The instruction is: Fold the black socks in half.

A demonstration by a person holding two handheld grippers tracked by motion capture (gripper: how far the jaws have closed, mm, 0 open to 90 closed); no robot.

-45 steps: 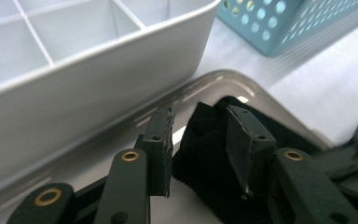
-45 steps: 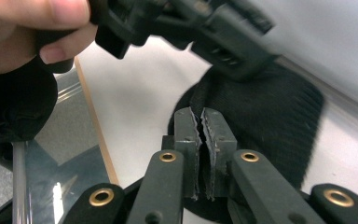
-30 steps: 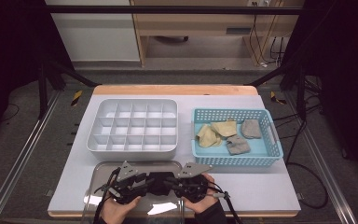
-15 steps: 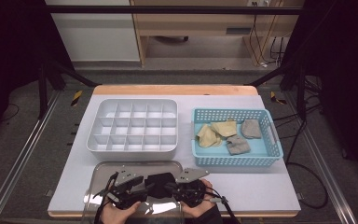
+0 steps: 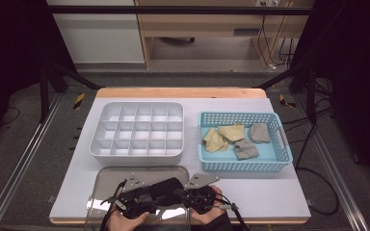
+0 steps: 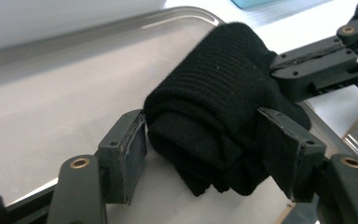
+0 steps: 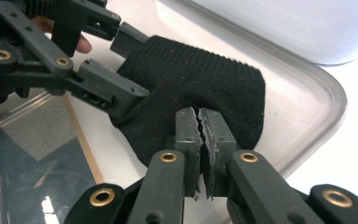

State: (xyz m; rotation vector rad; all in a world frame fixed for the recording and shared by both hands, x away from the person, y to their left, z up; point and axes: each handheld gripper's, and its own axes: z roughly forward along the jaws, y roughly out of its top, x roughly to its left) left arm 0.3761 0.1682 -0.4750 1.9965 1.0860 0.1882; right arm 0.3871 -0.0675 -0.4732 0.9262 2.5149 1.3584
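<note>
Black knit, rolled into a thick bundle, is the sock (image 6: 219, 112) I am working on; it lies on the metal tray (image 5: 107, 179) at the near edge of the bench (image 5: 270, 192), between my two hands. My left tool (image 6: 203, 149) has just been spreading its jaws, and they now stand wide on either side of the roll, one pad just beside each flank, with no squeeze on the fabric that I can make out. My right tool (image 7: 200, 140) has just been closing; its jaws are pressed nearly together, pinching a fold at the sock's near edge. Beyond the tray, on the far left, sits the white divided organiser (image 5: 137, 153). To its right stands the blue basket (image 5: 243, 166) holding folded yellow and grey cloths (image 5: 236, 139).
</note>
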